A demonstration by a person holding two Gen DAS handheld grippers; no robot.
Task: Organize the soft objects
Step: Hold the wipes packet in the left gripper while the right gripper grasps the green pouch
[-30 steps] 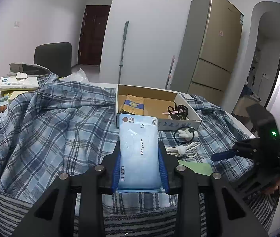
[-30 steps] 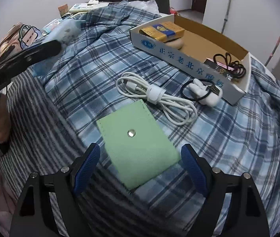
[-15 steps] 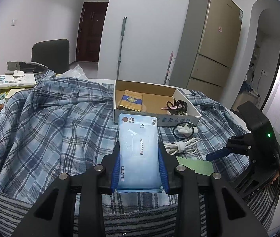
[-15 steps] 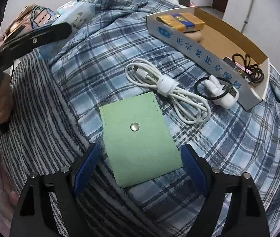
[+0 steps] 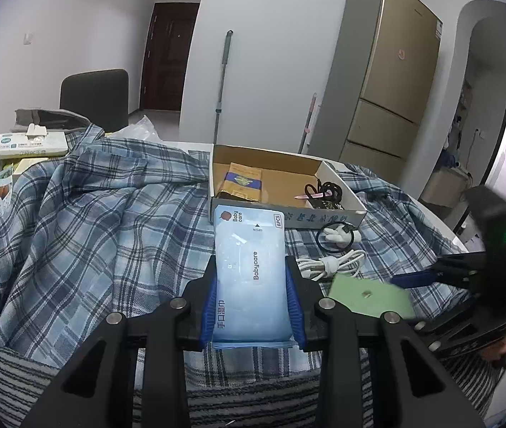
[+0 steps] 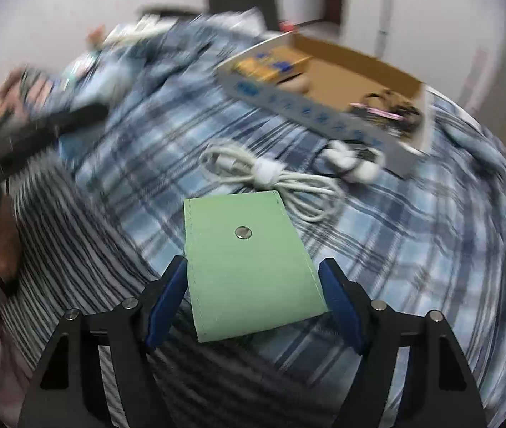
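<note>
1. Where our left gripper (image 5: 253,306) clamps it between blue pads, the pale blue wet-wipe pack (image 5: 249,274) stands at lower centre of the left view.
2. We see the green snap pouch (image 6: 249,267) at centre of the right view, lying between the parted pads of our right gripper (image 6: 253,303); its jaws have just been closing, with small gaps left at each pad.
3. Above the pouch lie a white cable (image 6: 271,178) and a cardboard box (image 6: 388,71), upper right, all on plaid cloth (image 6: 413,232).

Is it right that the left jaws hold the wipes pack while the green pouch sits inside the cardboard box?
No. The left wrist view shows the green pouch on the plaid cloth, outside the box. The left jaws do hold the wipes pack.
</note>
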